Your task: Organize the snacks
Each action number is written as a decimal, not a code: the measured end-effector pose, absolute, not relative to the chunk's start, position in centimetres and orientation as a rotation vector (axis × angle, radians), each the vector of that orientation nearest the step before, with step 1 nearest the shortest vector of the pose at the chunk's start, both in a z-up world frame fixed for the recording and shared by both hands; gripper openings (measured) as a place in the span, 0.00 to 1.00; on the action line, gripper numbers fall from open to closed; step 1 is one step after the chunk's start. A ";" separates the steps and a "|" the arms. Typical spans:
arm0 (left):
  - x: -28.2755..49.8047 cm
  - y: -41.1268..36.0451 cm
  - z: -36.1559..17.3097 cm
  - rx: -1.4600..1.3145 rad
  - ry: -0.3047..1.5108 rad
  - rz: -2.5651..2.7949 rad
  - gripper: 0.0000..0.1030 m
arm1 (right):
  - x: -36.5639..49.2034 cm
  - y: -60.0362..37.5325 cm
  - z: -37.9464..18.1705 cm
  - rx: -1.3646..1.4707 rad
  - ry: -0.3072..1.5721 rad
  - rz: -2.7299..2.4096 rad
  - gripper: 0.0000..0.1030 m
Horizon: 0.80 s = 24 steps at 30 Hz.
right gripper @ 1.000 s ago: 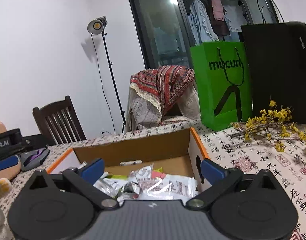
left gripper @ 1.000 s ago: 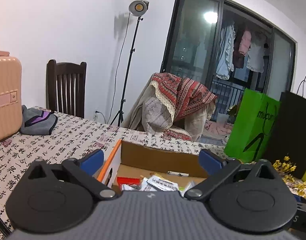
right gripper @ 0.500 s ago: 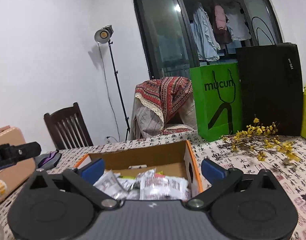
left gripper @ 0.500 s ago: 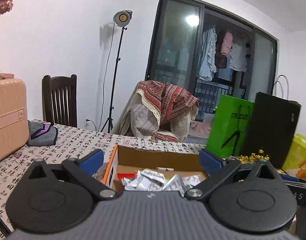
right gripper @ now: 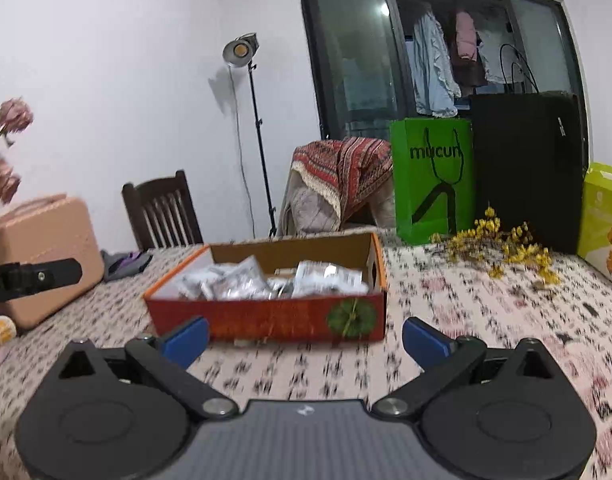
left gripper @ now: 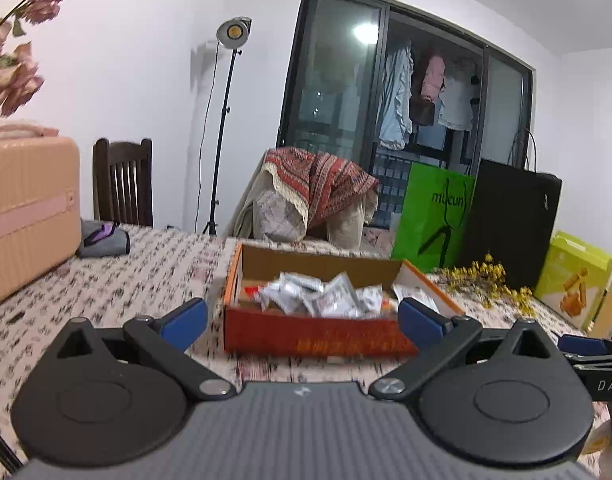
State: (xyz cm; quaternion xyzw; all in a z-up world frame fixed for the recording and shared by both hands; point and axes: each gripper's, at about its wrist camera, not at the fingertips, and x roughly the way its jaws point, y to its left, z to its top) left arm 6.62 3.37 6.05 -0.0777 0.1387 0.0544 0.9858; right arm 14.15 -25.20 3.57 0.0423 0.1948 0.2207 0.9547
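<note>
Snack packets [right gripper: 262,282] heaped loose in orange-rimmed cardboard box [right gripper: 266,320] mid-table. Foil/plastic wrap: likely light, crinkly, slippery, crushable. Best pinched at sealed flat edge, not belly. Left gripper [left gripper: 302,318] fingers spread wide, empty. Right gripper [right gripper: 305,336] same, short of box.

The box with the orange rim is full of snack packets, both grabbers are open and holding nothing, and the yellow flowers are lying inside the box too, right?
Almost. The yellow flowers are not inside the box; they lie on the tablecloth to its right, in front of the bags, as the right wrist view shows. The rest holds: snack packets fill the box, and the left gripper and right gripper are open and empty.
</note>
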 end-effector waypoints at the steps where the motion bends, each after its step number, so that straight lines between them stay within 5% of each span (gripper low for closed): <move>1: 6.0 3.3 5.7 -0.154 0.287 0.102 1.00 | 13.7 -25.2 3.2 0.082 0.403 0.450 1.00; 24: 2.1 3.1 0.7 -0.142 0.411 0.066 1.00 | 10.3 -25.9 -0.2 0.059 0.501 0.470 1.00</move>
